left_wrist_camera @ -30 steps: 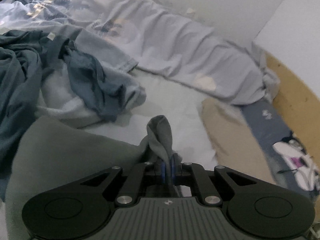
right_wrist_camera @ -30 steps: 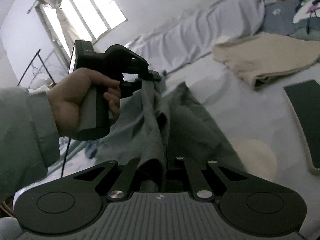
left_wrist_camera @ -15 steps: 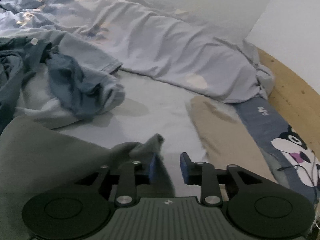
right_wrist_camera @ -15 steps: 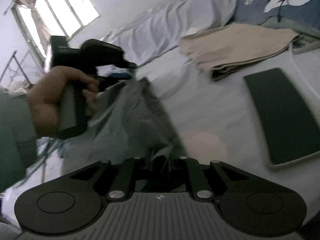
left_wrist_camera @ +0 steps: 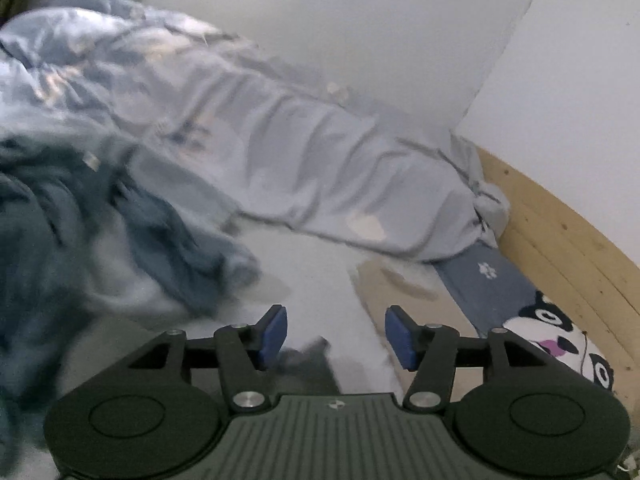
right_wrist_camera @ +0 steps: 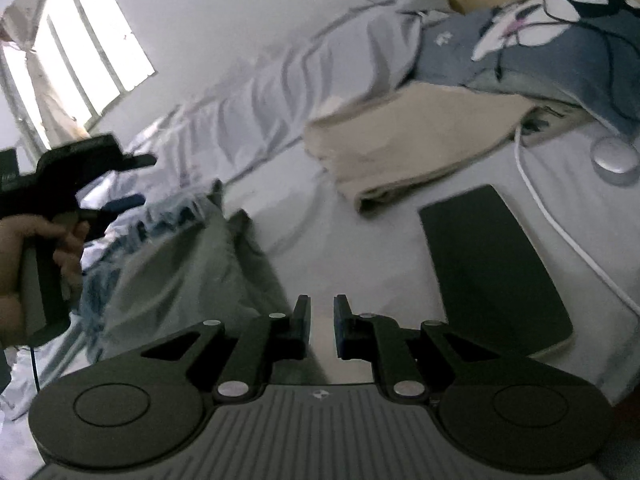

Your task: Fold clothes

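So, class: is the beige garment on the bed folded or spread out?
Folded: the beige garment lies as a neat rectangle, with stacked layers showing at its near edge.

Bed sheet [right_wrist_camera: 360, 248] taken as landmark. Rumpled pale duvet [left_wrist_camera: 304, 168] lies along its far edge, against the white wall [left_wrist_camera: 360, 40]. Dark pad [right_wrist_camera: 492, 268] lies flat on the sheet, white cable [right_wrist_camera: 560, 220] running beside it, round grey disc [right_wrist_camera: 614, 158] near the cable. Cartoon-print pillow [right_wrist_camera: 560, 40] at the headboard end, wooden headboard [left_wrist_camera: 568, 240] behind it. Window [right_wrist_camera: 80, 52] beyond the duvet.
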{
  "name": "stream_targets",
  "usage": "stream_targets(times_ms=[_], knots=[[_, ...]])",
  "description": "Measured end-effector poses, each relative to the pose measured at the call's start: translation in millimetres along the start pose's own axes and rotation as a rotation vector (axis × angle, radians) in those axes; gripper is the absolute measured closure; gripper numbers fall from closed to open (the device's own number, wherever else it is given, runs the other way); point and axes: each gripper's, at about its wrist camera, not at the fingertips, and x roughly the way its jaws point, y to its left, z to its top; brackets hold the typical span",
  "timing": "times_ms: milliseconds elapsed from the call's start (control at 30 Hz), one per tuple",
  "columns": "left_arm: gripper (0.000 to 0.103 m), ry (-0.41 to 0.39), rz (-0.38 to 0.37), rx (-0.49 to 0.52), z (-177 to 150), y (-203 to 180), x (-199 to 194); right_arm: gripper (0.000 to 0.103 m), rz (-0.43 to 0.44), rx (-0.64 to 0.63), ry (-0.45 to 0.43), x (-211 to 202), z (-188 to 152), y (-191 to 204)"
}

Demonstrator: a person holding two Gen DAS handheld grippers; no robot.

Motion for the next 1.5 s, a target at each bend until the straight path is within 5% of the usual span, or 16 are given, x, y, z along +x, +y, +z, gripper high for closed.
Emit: stream_targets(times_ms=[200,533,967,1167,1267,1500], knots=[[0.043,-0.078,0.134,0.02,5.7,35.0,-42.2,0.092,0.04,0.003,-0.011,3.1,5.3,13.6],[0.043,-0.084,0.189,-0.037,-0.4,79.2,-81.3,0.092,0.138,-0.059,-0.023,6.6,22.4,45.1],[0.042,0.049,0.053,0.036,-8.1,96.3,-60.0,0.074,0.298,-0.288,-0.012,60.4,97.8,92.4],[0.042,0.105,0.012,-0.046,-30.9,124.6,-35.7,0.066,0.306,-0.398,0.053,127.3,106.3,112.5],[0.042,0.193,-0.058,-0.131,-35.8,139.6,-20.0,0.066,0.293,-0.425,0.078,157.6,105.0,115.1],[0.036,0.217,-0.132,-0.176,-34.2,157.8,-2.9,0.066,0.242,-0.482,0.146,209.9,95.0,122.6]])
